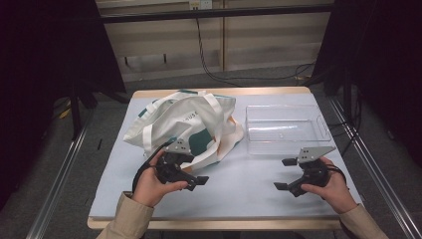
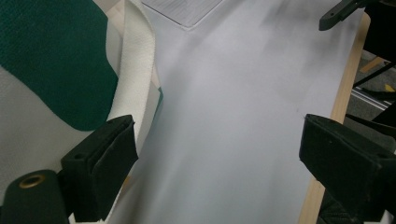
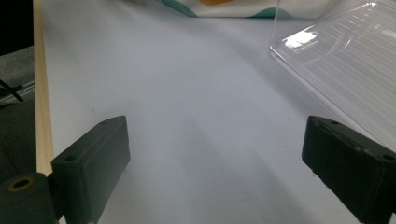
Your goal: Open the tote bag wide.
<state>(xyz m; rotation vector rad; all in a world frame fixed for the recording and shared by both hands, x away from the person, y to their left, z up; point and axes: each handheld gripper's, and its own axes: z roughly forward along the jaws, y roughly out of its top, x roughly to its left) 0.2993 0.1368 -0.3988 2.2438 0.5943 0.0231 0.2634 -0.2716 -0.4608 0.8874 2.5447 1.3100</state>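
The right gripper (image 3: pixel 215 172) is hanging over the pale worktop (image 3: pixel 187 93), fingers (image 3: pixel 93 163) spread wide with nothing between them. A clear plastic tray (image 3: pixel 336 60) is sitting just beyond the right-hand finger, and a patterned bag (image 3: pixel 224 7) is peeking past the tray.

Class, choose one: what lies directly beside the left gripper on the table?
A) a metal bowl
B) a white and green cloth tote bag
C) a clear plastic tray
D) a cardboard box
B: the tote bag lies right by the left gripper, whose jaws stand open; the clear tray sits farther right.
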